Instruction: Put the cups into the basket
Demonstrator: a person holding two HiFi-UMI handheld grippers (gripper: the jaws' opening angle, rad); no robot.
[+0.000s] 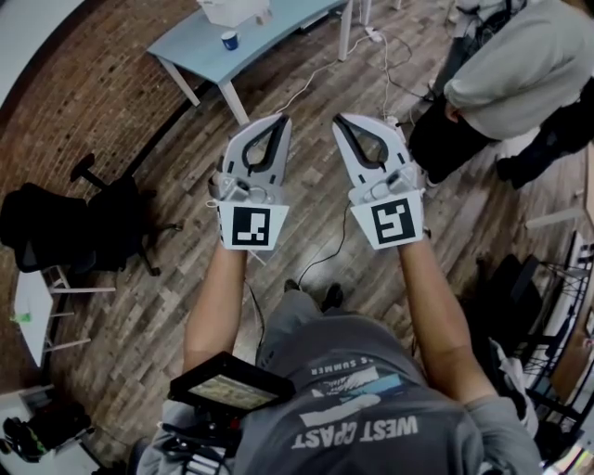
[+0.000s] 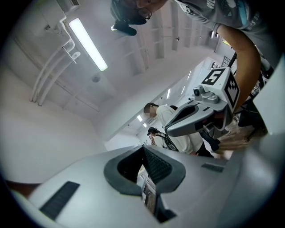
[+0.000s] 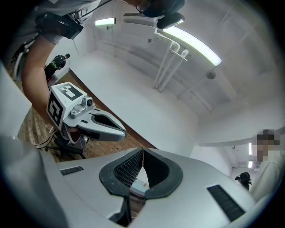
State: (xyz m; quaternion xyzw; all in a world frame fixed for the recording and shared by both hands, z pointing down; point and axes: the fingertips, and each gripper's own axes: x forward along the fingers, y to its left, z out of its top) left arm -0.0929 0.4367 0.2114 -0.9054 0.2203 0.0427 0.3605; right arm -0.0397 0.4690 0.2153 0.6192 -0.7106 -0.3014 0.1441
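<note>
1. Wood-plank floor [image 1: 139, 306]: fills most of the head view, with a brick-patterned band along the upper left and loose cables [image 1: 320, 250] trailing across it.
2. Table [image 1: 200, 51]: light blue with white legs, at the top of the head view, well apart from both tools.
3. Cup [image 1: 229, 40]: one, blue, upright on the table. No other cup can be made out.
4. White object [image 1: 232, 11]: on the table just behind the cup and cut off by the frame. Possibly the basket; cannot tell.
5. Left tool [image 1: 277, 122]: held out over the floor, pads pressed together, nothing between them.
6. Right tool [image 1: 342, 122]: beside the left, likewise pressed together and empty.
7. Other items: black office chair [image 1: 65, 227] at left, a bystander [image 1: 520, 74] at upper right.
8. Step in hand, as judged: approach only, no cup picked up yet.
9. Next move calls for: closing on the table, spreading one tool, and taking the cup by its wall.
</note>
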